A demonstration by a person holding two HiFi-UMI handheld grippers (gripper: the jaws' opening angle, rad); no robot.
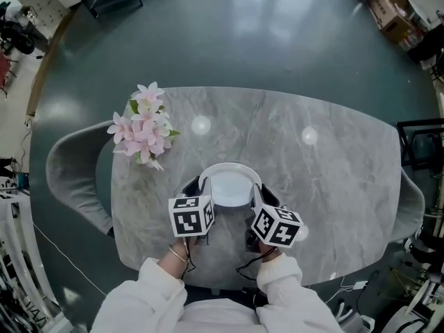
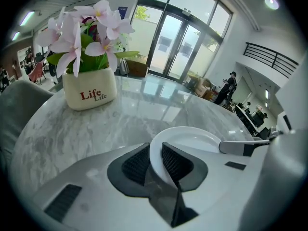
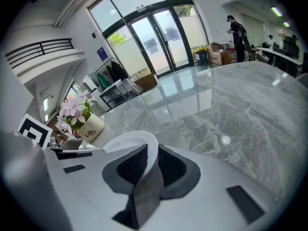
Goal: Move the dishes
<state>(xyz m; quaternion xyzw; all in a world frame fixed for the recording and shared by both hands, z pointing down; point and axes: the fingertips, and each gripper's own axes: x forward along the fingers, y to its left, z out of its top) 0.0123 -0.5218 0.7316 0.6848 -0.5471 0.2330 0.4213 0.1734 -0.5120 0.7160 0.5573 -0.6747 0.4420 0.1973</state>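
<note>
White dish (image 1: 229,184) is gripped at opposite rims by the left gripper (image 2: 155,161) and right gripper (image 3: 149,165), at the near side of the grey marble table (image 1: 333,179); glass doors (image 2: 178,47) are seen beyond.

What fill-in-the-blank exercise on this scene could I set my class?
1. The left gripper and right gripper both grip one ____ plate.
2. The pot holds pink ____.
3. The print on the pot reads ____.
4. The pot stands on the table, nearer the ____ gripper.

Missing words: white; flowers; Life; left.
</note>
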